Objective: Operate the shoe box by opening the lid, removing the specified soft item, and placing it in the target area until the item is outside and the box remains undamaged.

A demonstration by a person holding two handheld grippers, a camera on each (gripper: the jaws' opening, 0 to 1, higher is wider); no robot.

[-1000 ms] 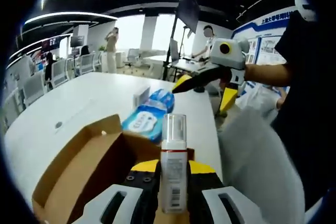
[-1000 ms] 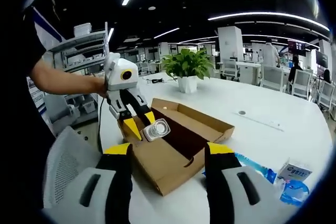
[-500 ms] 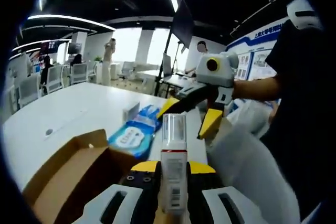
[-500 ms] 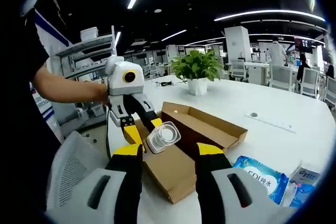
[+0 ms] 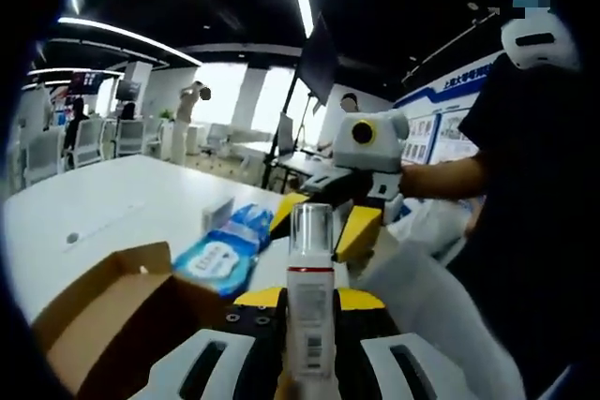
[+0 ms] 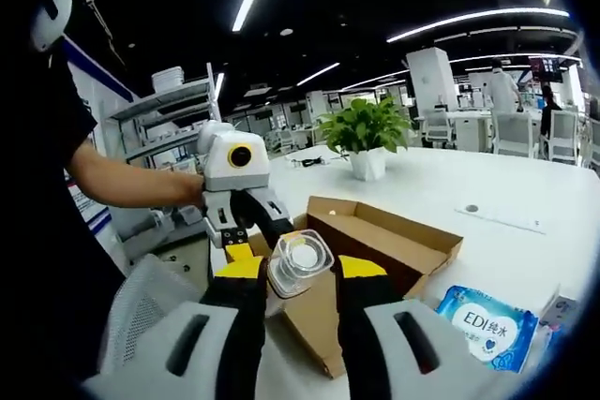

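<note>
Clamping one white pump bottle with clear cap upright between yellow-tipped jaws of the left gripper, above one open brown cardboard shoe box; one blue wipes pack beyond. Seen from the right gripper: jaws parted, empty, flanking that bottle's cap. Looks light, rigid, slick plastic, not soft; best gripped mid-body on the label

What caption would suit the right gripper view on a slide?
Left hand-held gripper holds a bottle over the open box beside a wipes pack.
</note>
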